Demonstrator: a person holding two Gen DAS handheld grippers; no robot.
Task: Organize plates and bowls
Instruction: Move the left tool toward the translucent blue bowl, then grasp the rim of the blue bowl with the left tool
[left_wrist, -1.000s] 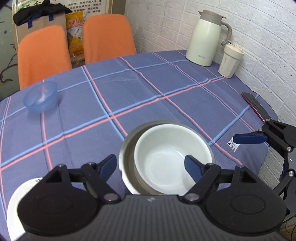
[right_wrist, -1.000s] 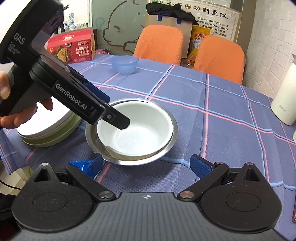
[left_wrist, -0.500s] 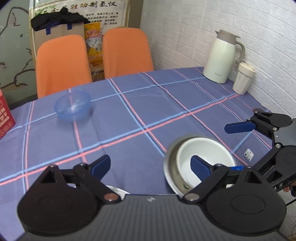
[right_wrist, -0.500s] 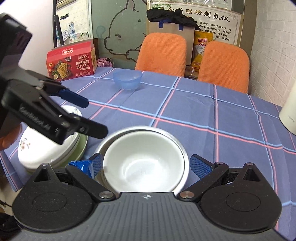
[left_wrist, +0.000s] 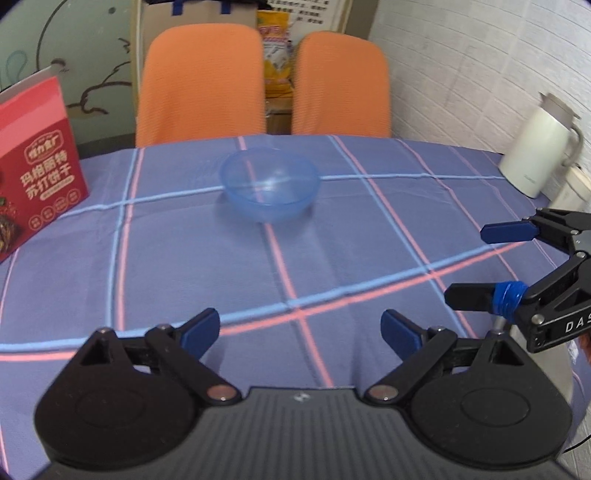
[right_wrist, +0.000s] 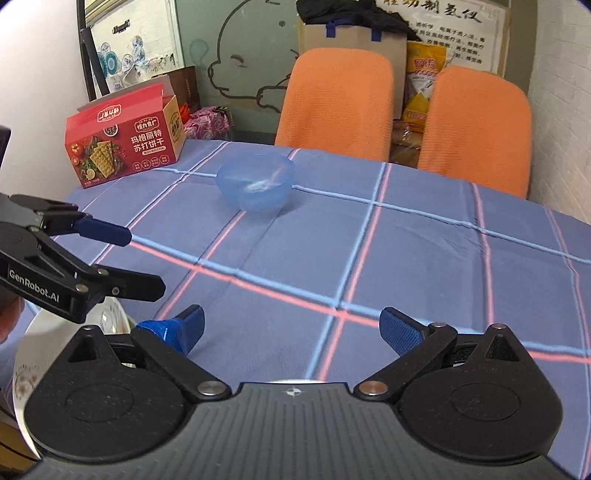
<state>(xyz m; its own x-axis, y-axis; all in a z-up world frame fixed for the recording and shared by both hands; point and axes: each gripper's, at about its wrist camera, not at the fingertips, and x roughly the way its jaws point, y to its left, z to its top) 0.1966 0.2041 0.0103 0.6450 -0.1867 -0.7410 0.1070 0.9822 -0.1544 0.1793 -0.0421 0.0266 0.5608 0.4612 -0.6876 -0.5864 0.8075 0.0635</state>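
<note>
Even indoor light, blurred fisheye edges

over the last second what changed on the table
Both tongs, left and right, open and empty, swung up from the nested white-in-steel bowls, now out of view, toward the translucent blue plastic bowl. That bowl, the red cracker box and checked tablecloth stayed put.

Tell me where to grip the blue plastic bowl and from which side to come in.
Pinch the near rim of the blue plastic bowl, one finger inside, one outside. It stands upright, mouth up, alone on the tablecloth; the wall is thin and flared. The open left gripper already faces it, so come straight forward from the near side.
</note>
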